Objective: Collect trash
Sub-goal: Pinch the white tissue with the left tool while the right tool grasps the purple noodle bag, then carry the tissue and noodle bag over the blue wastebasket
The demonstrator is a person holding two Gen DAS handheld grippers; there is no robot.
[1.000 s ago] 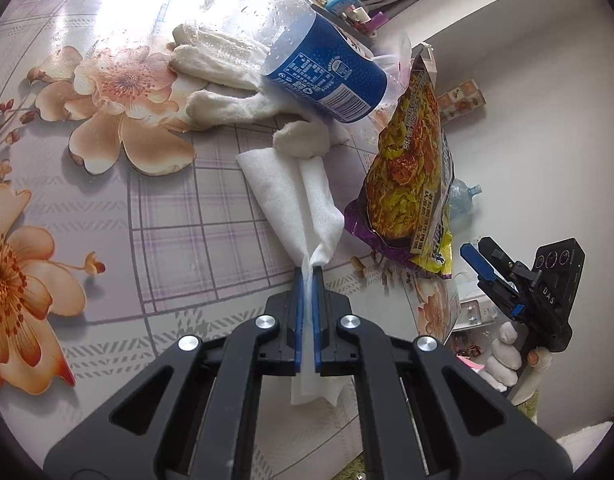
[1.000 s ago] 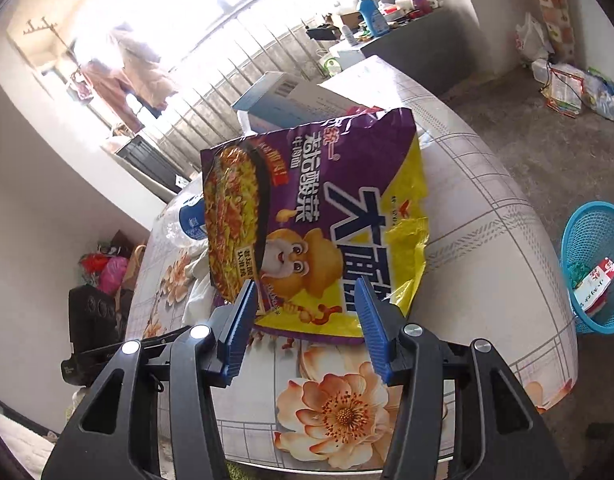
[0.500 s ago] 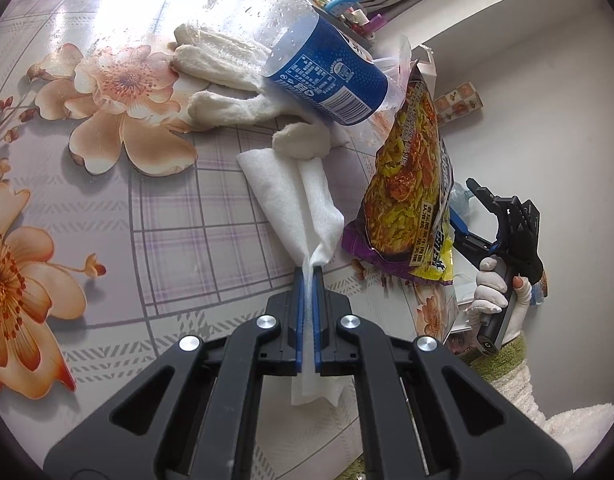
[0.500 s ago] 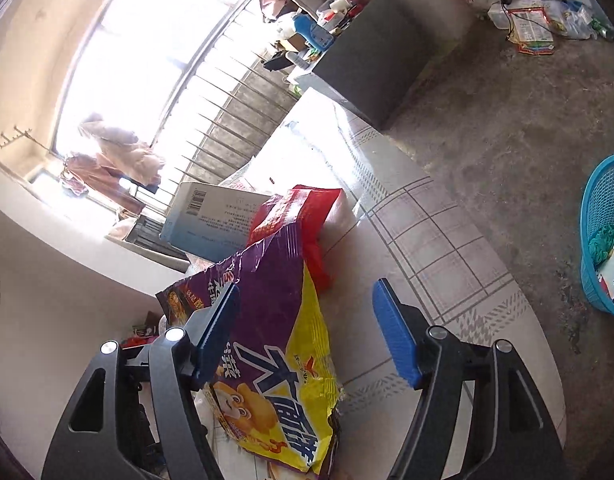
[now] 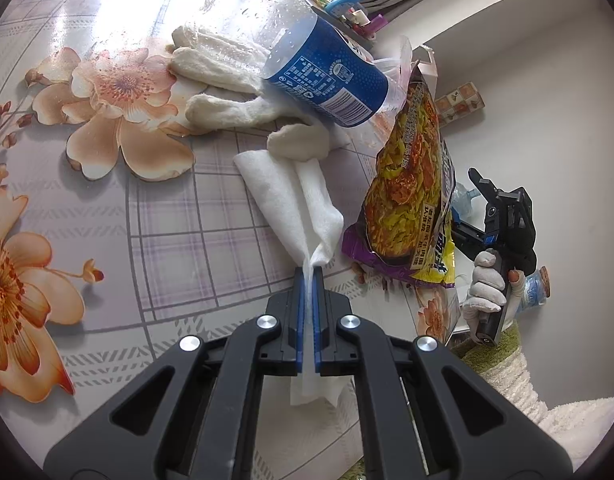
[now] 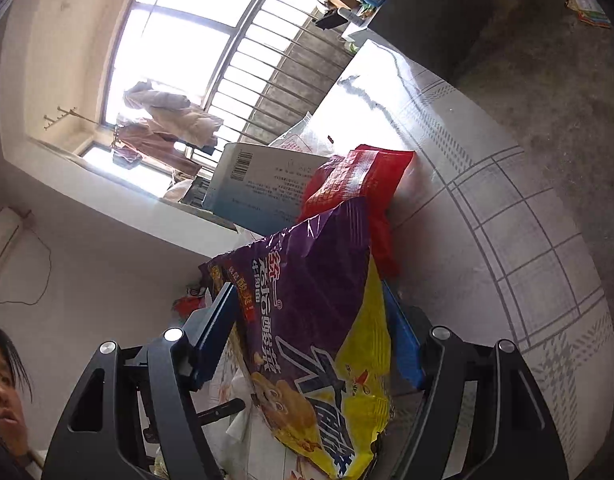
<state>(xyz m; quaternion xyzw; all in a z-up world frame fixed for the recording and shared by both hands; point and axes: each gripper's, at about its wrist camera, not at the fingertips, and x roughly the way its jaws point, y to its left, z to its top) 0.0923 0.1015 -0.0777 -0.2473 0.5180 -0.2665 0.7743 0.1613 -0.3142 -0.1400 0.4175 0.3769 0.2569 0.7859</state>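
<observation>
My left gripper (image 5: 307,274) is shut on the near end of a white tissue (image 5: 283,196) that lies on the flowered tablecloth (image 5: 167,220). To its right a purple and yellow noodle packet (image 5: 411,200) stands on edge and leans against a clear bottle with a blue label (image 5: 327,80). My right gripper (image 6: 307,288) is open, with that packet (image 6: 307,340) between its blue pads (image 6: 215,340); I cannot see them press on it. In the left wrist view the right gripper (image 5: 465,196) reaches in from behind the packet, held by a gloved hand (image 5: 485,288).
A white glove (image 5: 223,112) lies under the bottle. Behind the noodle packet sit a red packet (image 6: 359,184) and a pale blue box (image 6: 263,184). The table's curved edge (image 6: 579,320) drops to a bare concrete floor on the right.
My right gripper has opened wider, rolled and moved in, so the noodle packet now sits between its fingers. The left gripper and tissue have stayed put.
</observation>
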